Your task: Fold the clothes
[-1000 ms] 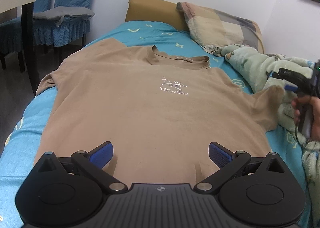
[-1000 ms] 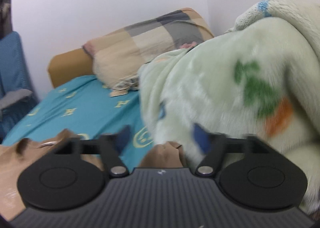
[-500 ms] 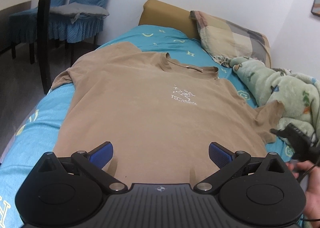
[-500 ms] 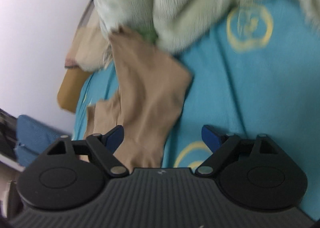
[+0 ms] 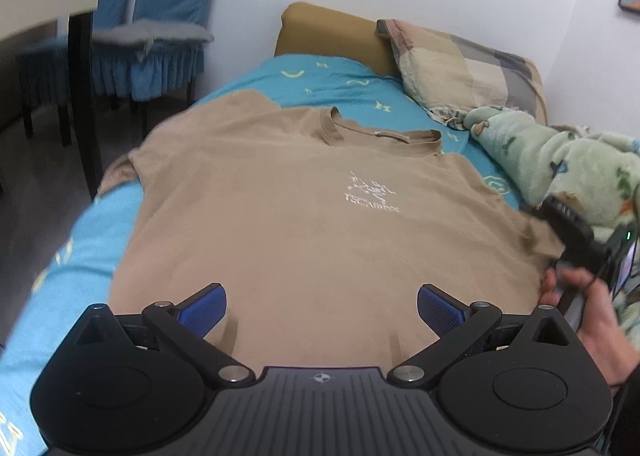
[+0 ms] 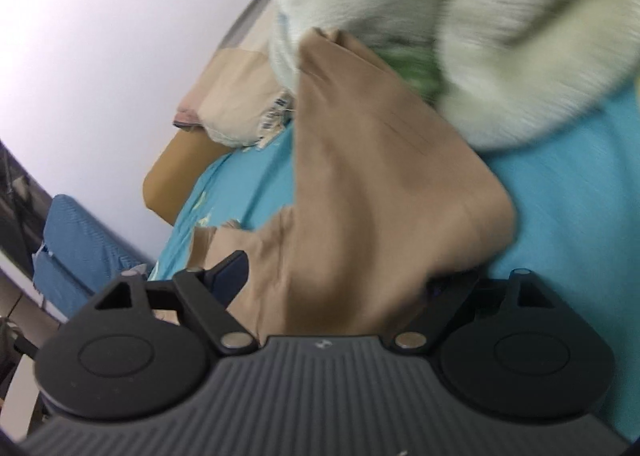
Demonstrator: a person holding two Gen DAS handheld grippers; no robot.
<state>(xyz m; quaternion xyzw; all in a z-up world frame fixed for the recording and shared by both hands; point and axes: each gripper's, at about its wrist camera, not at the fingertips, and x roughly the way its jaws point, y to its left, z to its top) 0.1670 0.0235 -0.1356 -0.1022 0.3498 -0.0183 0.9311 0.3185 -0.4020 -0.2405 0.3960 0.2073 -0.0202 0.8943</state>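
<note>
Tan T-shirt [image 5: 304, 224] flat on bed [image 5: 60, 272]. Left gripper [image 5: 320, 302] jaws wide; right gripper [image 6: 340, 276] jaws wide astride sleeve [image 6: 384, 192].

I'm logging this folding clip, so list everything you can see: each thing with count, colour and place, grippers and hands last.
Short-sleeved cotton T-shirt: one, tan with a white chest print, spread flat on the bed.
Bed sheet: one, turquoise with pale yellow marks, under the shirt.
Fleece blanket: one, pale green with patterns, bunched along the bed's right side.
Patchwork pillow: one, beige and grey, at the head.
Headboard cushion: one, mustard, against the wall.
Covered chair: one, blue, left of the bed.
Left gripper: black with blue pads, open above the hem.
Right gripper: black, open, around the right sleeve.
Hand: one, holding the right gripper.
</note>
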